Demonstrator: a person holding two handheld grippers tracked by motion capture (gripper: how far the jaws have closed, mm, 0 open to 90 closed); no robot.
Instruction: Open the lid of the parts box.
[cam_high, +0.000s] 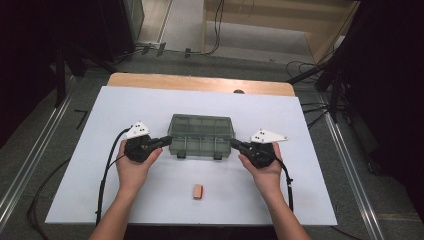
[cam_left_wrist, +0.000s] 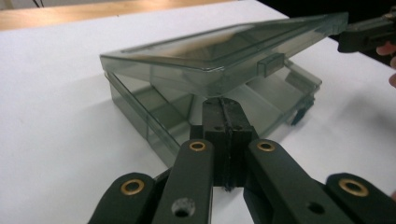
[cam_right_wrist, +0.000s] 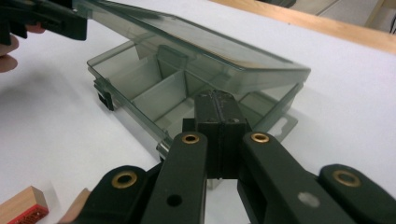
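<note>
A smoky-green clear compartment box sits in the middle of the white table. Its lid is tilted up at the front, hinged at the far side, and the dividers inside the base show beneath it. My left gripper is shut, its tips tucked under the lid's front left corner. My right gripper is shut too, its tips under the front right corner. Nothing is clamped between either pair of jaws. Each gripper view shows the other gripper across the box: the right one and the left one.
A small wooden block with a red face lies on the white tabletop nearer the person than the box, also beside my right gripper as a wooden block. Dark latches hang from the box front. A wooden table edge runs along the far side.
</note>
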